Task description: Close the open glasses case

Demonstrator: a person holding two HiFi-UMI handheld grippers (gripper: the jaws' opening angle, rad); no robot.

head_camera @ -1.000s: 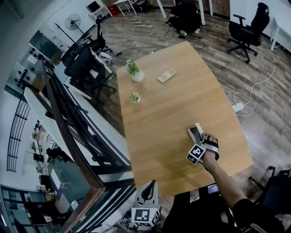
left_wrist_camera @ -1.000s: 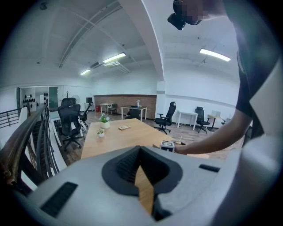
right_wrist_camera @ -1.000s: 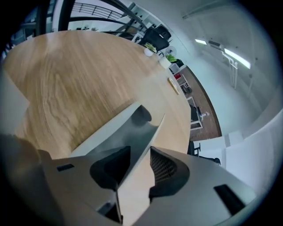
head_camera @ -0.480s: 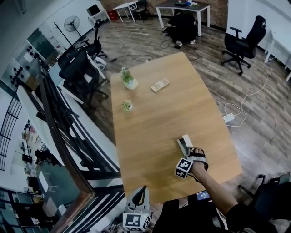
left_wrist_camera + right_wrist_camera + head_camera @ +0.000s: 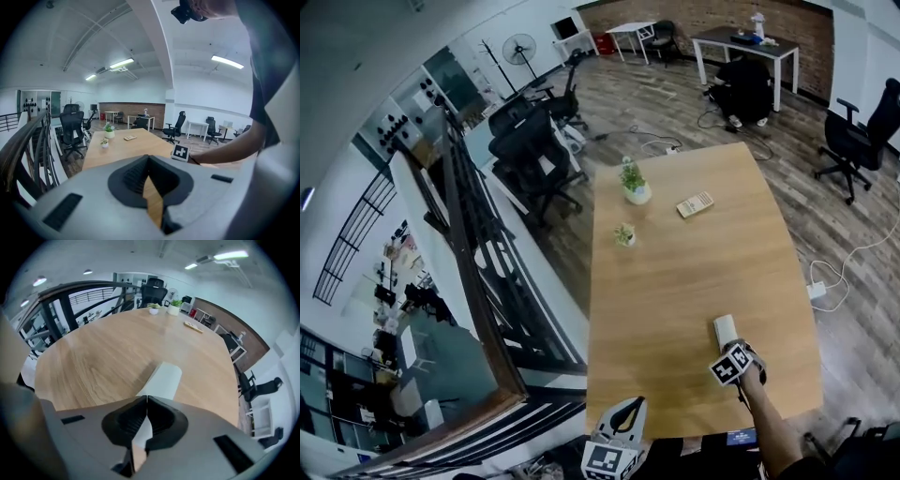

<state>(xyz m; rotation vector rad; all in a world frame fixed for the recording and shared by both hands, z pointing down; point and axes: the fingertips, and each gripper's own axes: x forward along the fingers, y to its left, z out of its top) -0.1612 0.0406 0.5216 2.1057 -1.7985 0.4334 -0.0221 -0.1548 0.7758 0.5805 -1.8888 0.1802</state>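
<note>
A white glasses case (image 5: 726,330) lies with its lid down on the wooden table (image 5: 675,281), near the front right corner. In the right gripper view the case (image 5: 161,378) runs away from the jaws. My right gripper (image 5: 733,361) (image 5: 146,401) is shut with nothing between its jaws, tips over the case's near end; whether they touch it I cannot tell. My left gripper (image 5: 614,441) (image 5: 149,161) hangs below the table's near edge, off to the left, shut and holding nothing.
Two small potted plants (image 5: 634,183) (image 5: 624,234) and a flat keypad device (image 5: 695,203) sit at the table's far end. Black office chairs (image 5: 530,141) stand left of the table. A railing (image 5: 478,262) runs along the left side.
The case's lid stood up a second ago and now lies flat on the case. My right gripper drew back slightly toward the near edge. The head view swung, so the table sits differently in frame.
</note>
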